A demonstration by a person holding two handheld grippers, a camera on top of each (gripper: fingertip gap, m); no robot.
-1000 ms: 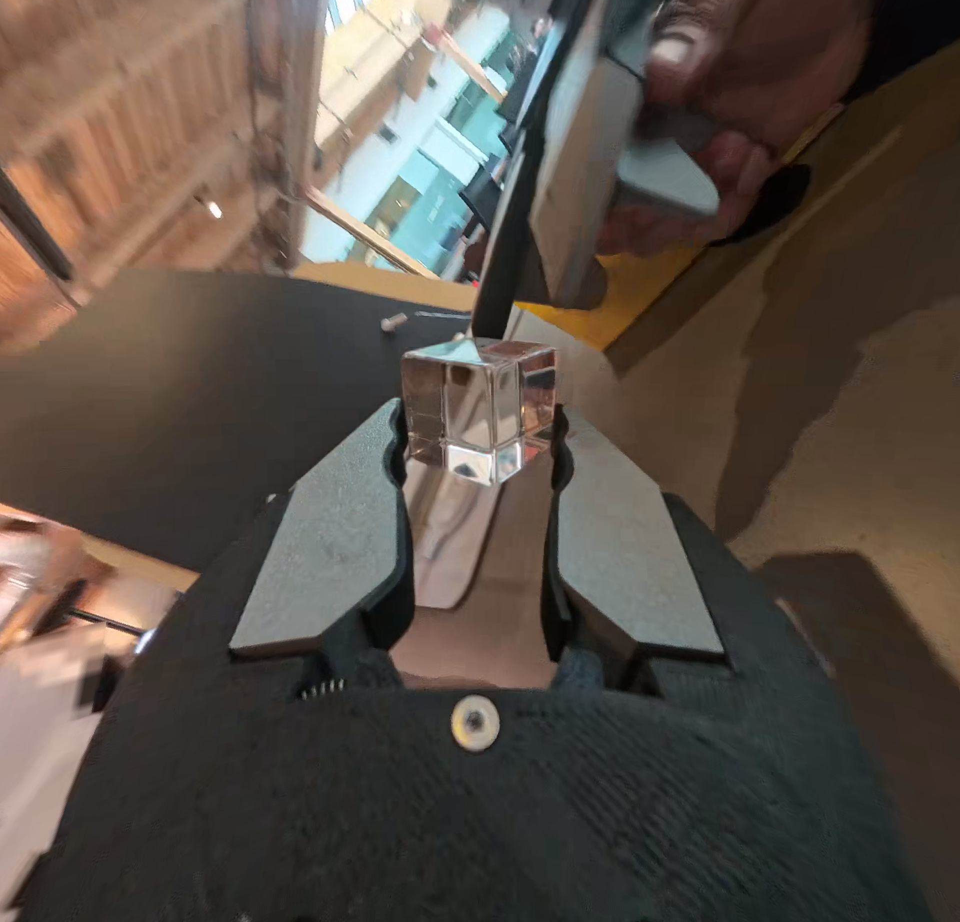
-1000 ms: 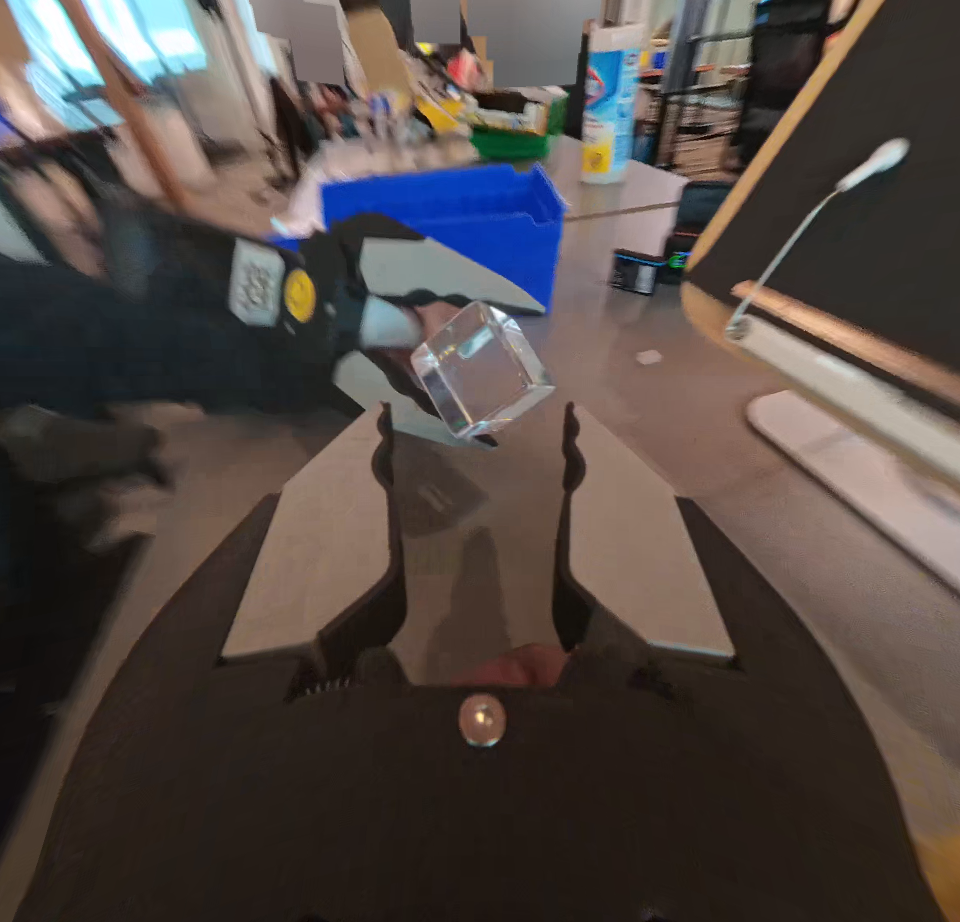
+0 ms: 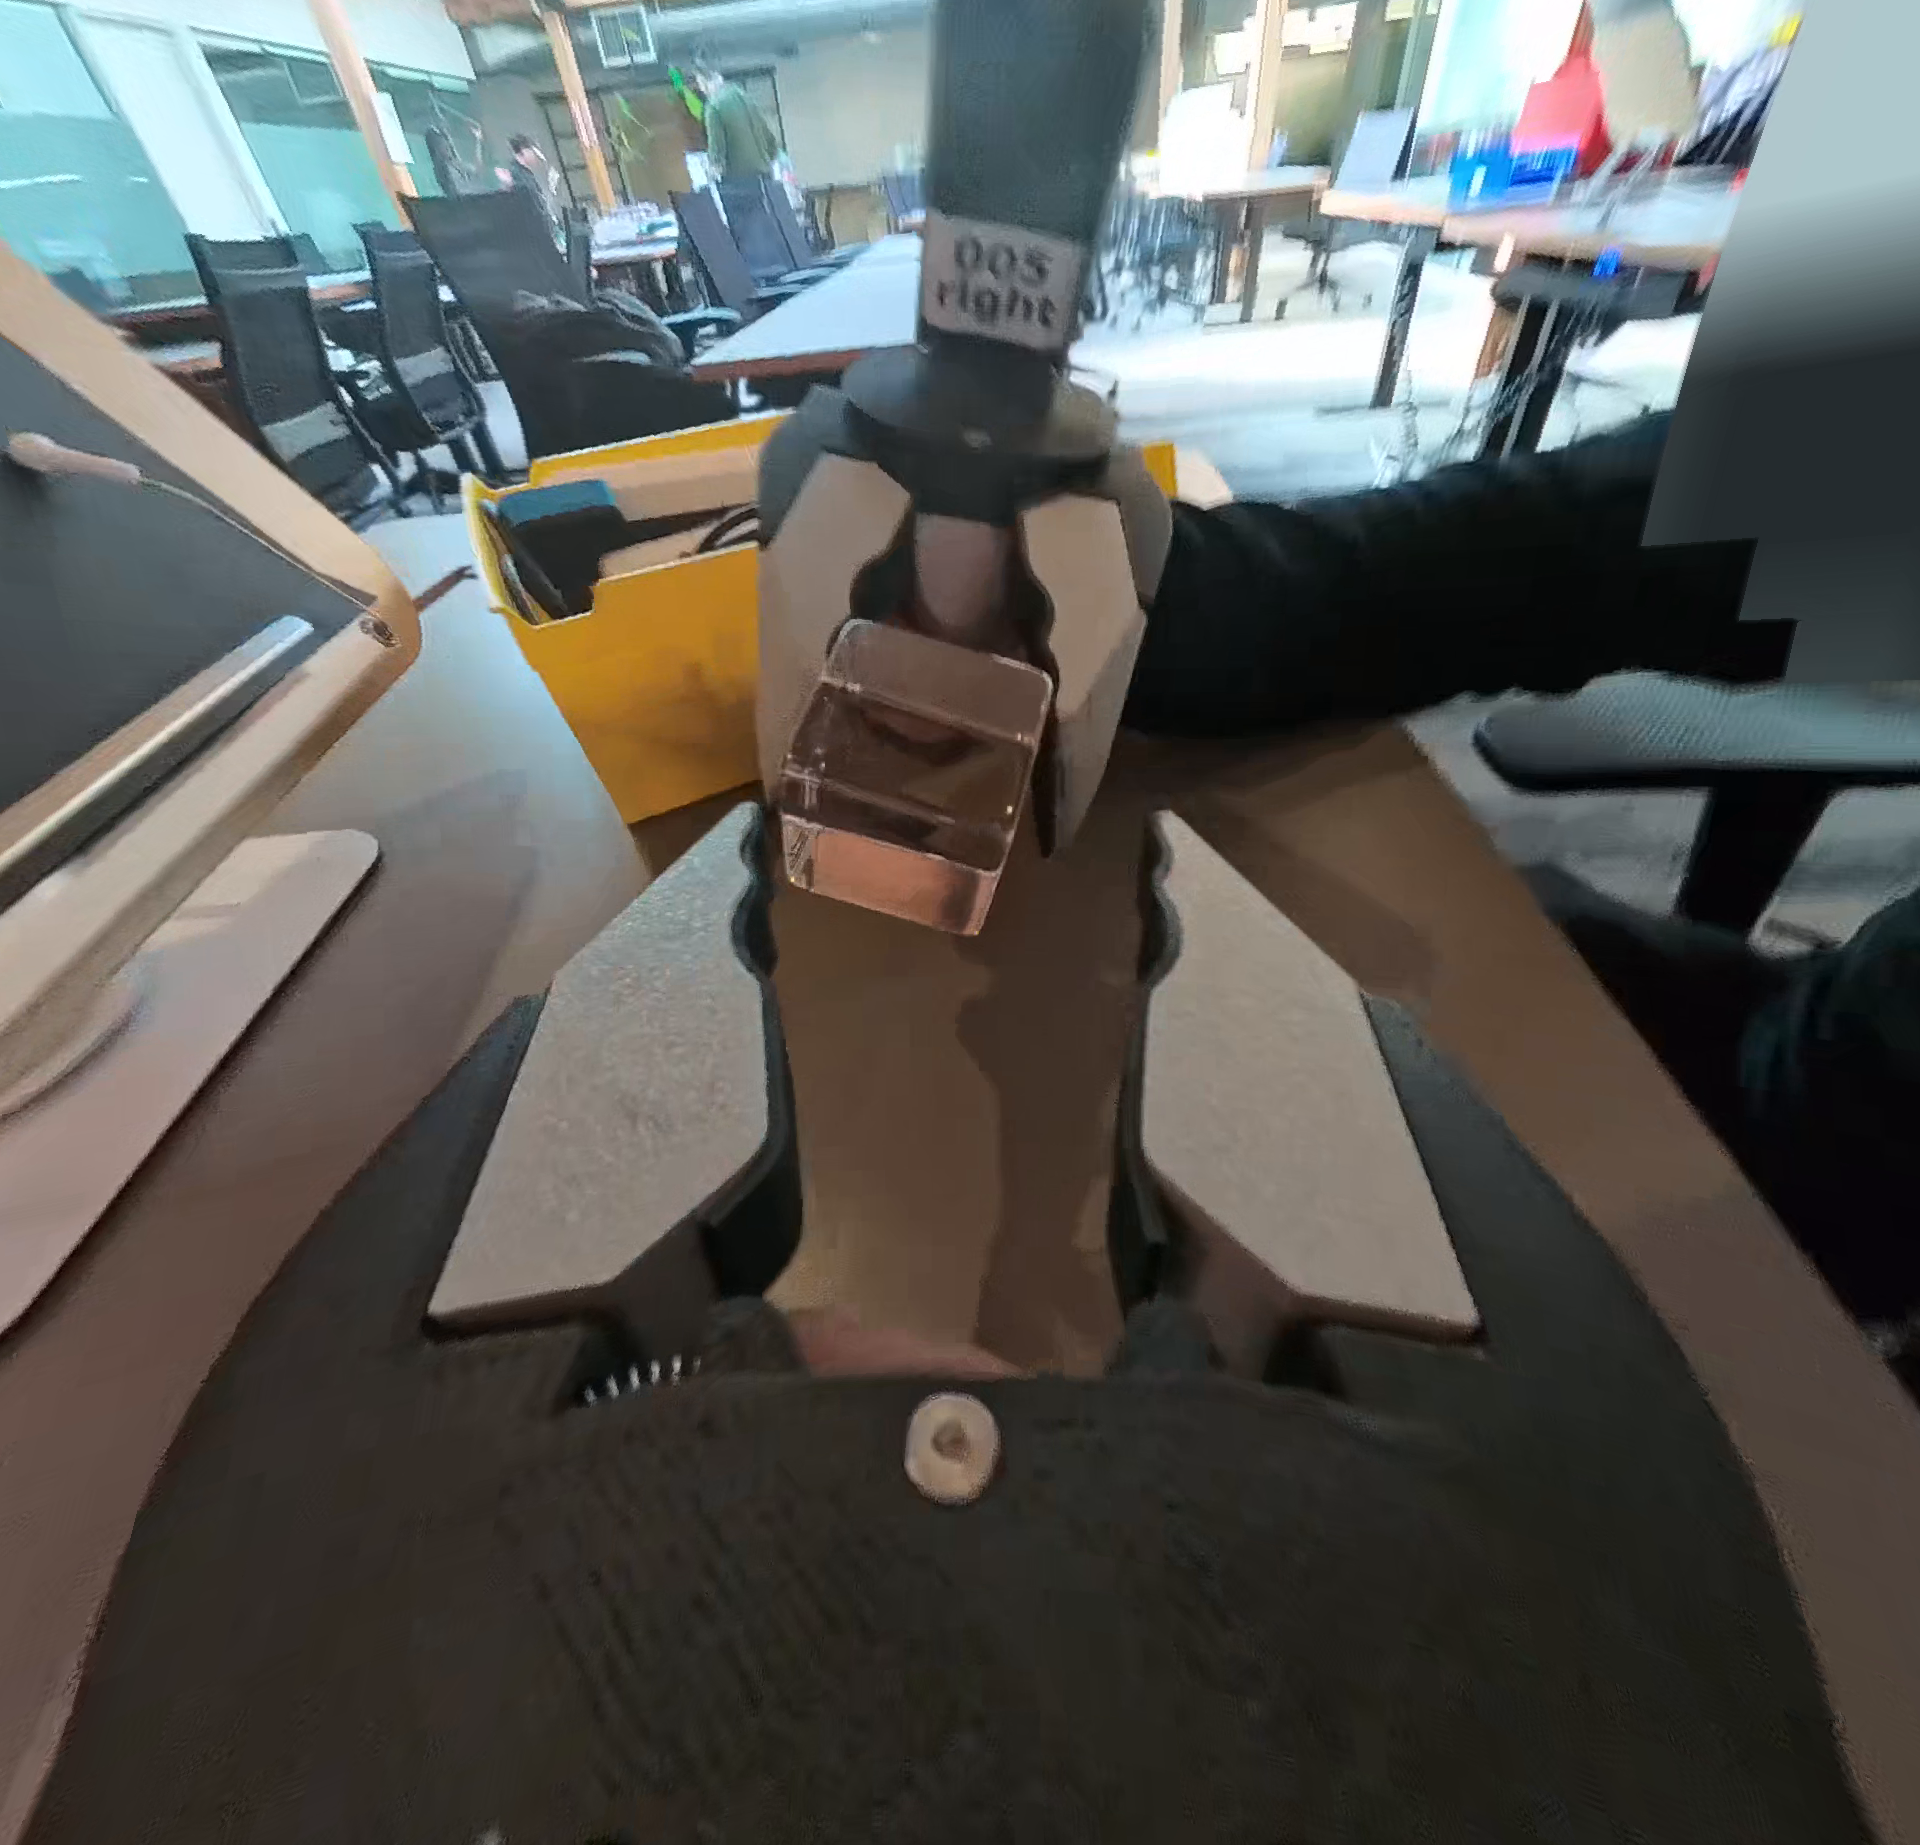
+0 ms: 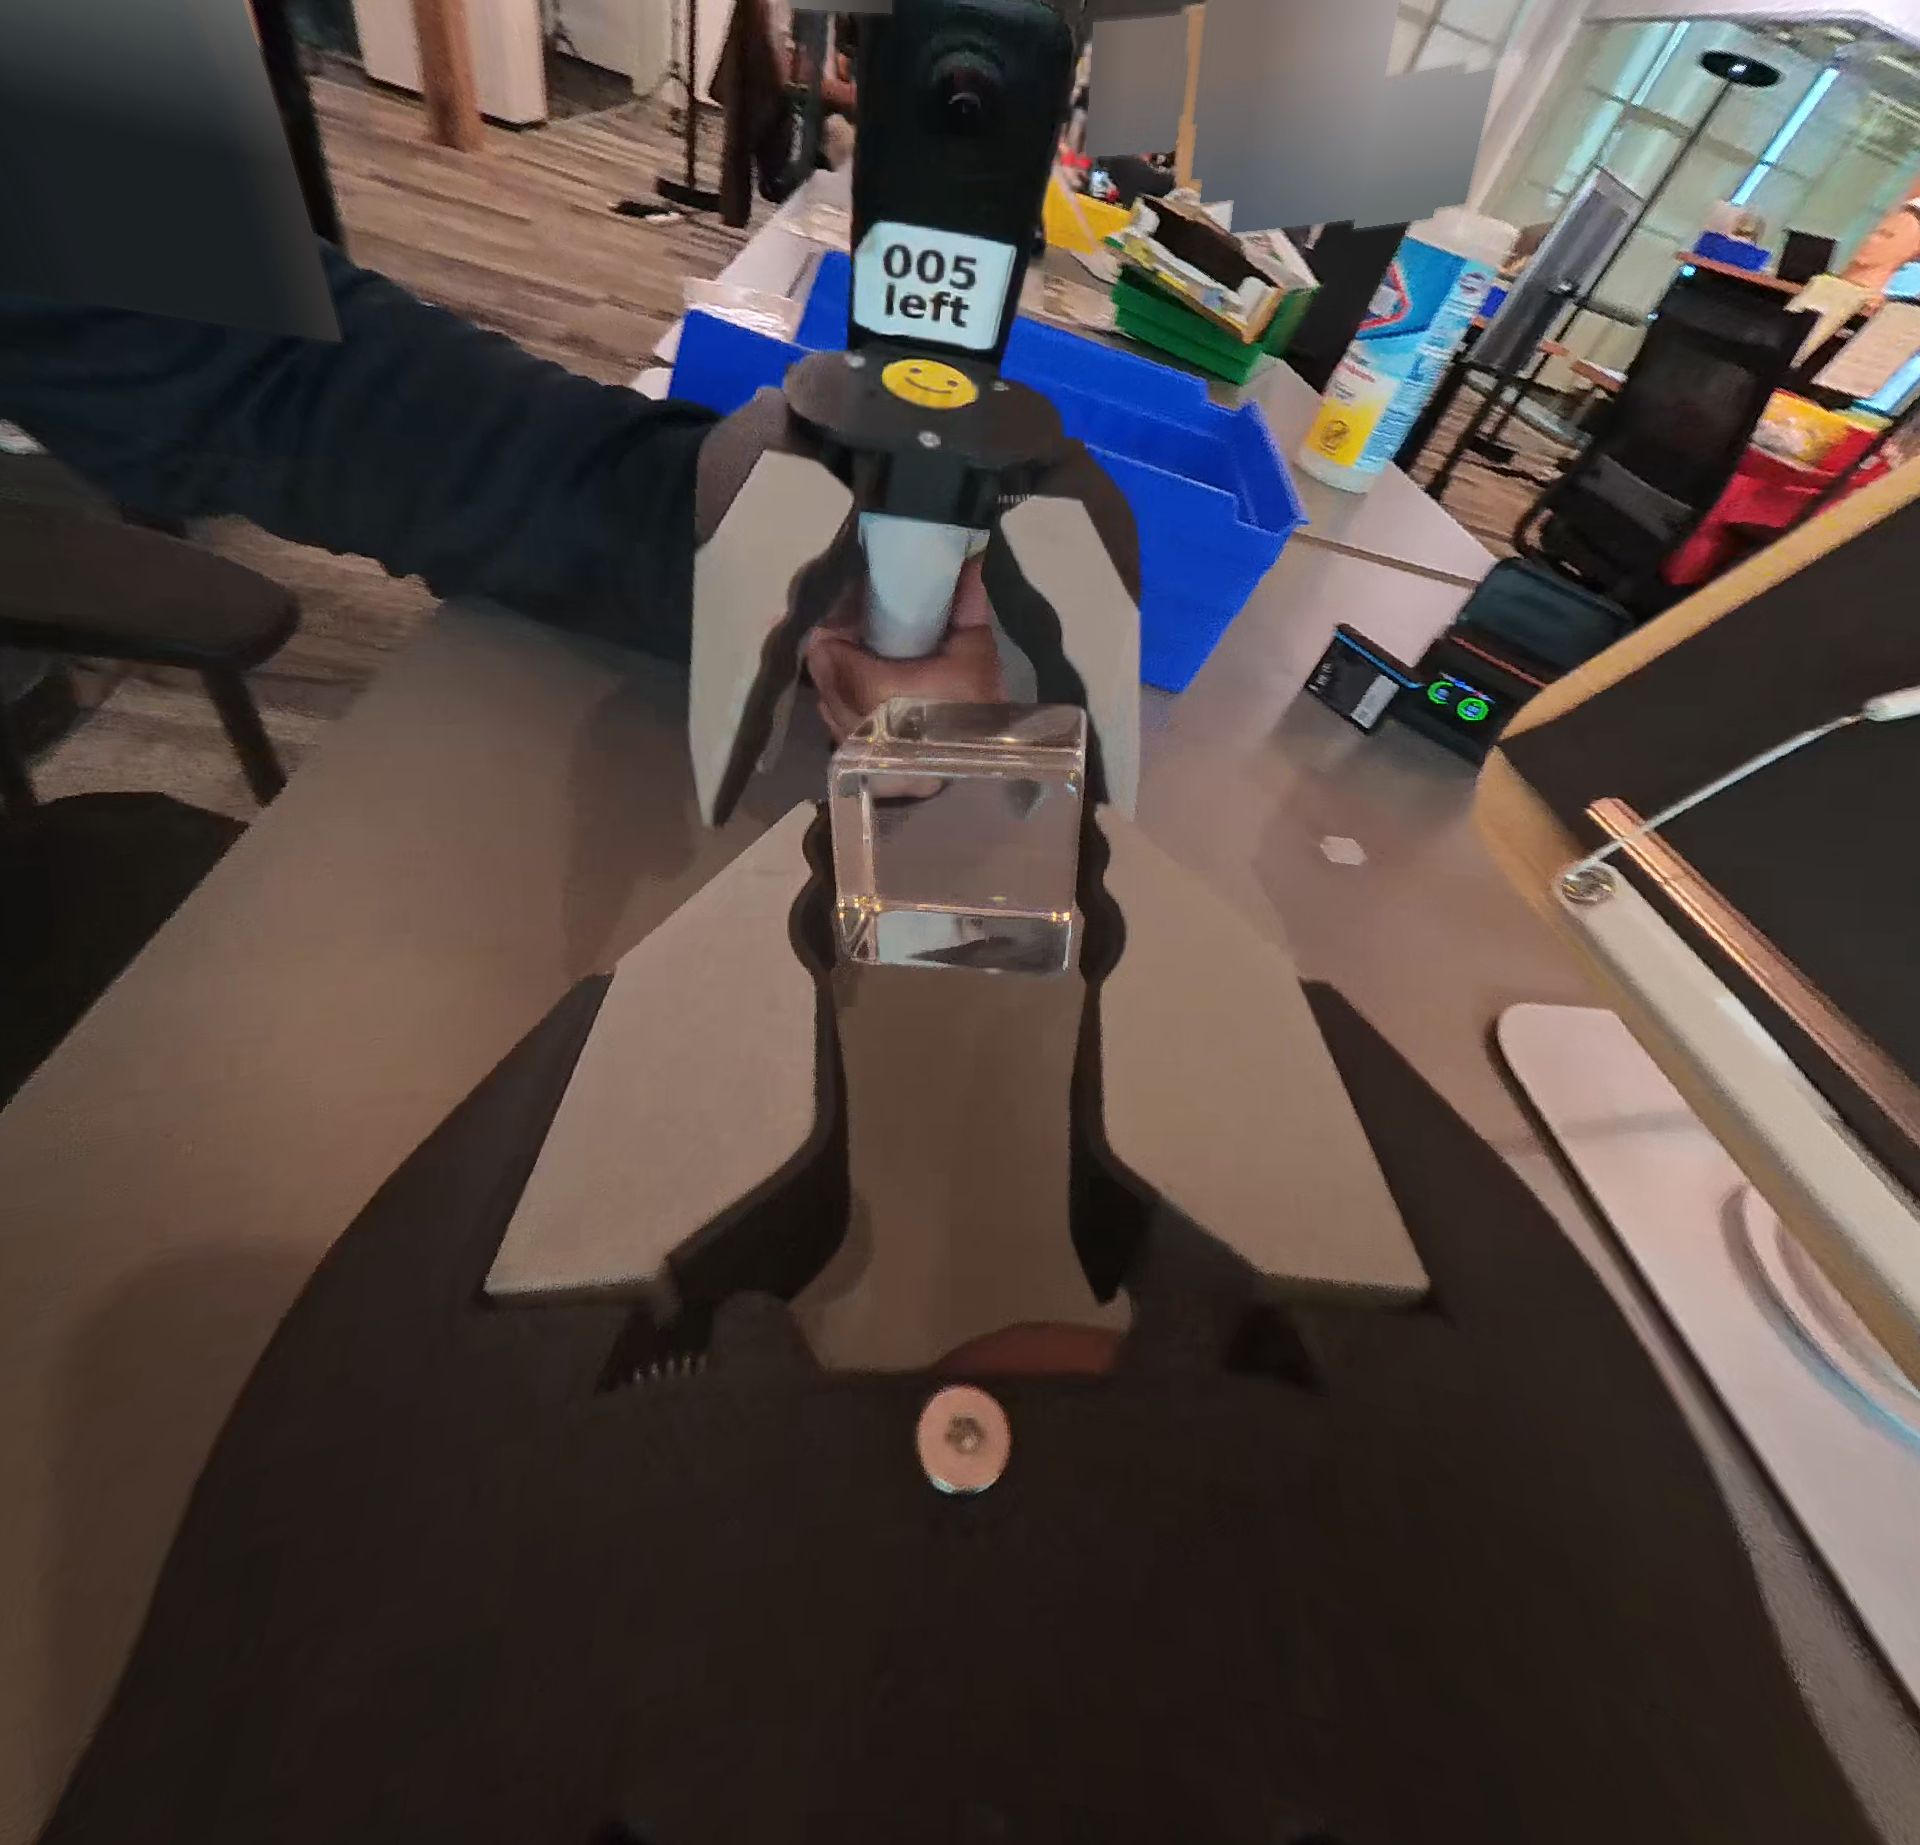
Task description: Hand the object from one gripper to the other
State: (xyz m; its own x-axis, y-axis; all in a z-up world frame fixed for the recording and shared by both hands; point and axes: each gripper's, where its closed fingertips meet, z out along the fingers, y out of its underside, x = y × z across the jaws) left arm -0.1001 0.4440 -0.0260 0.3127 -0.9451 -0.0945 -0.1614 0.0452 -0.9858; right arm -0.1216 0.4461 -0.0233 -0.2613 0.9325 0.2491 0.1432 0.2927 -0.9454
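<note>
A clear glass-like cube (image 4: pixel 956 839) sits between the fingertips of my right gripper (image 4: pixel 956 860), which is shut on it above the table. In the left wrist view the cube (image 3: pixel 914 777) is held by the right gripper (image 3: pixel 920 803), which faces me. My left gripper (image 3: pixel 956 839) is open; its fingers stand wide on either side, just below and in front of the cube, apart from it. In the right wrist view the left gripper (image 4: pixel 920 803) is right behind the cube with its jaws spread.
A yellow bin (image 3: pixel 665 694) stands behind the grippers in the left view, a blue bin (image 4: pixel 1174 507) in the right view. A framed black board on a white stand (image 4: pixel 1714 964) is at the table's side. A wipes canister (image 4: pixel 1392 372) and a black device (image 4: pixel 1403 694) sit farther back. Both grippers' tips are close together, under 4 cm apart.
The cube has passed from my left gripper to my right one. The left gripper has opened and let go; the right has shut on it. Both grippers have turned to face each other.
</note>
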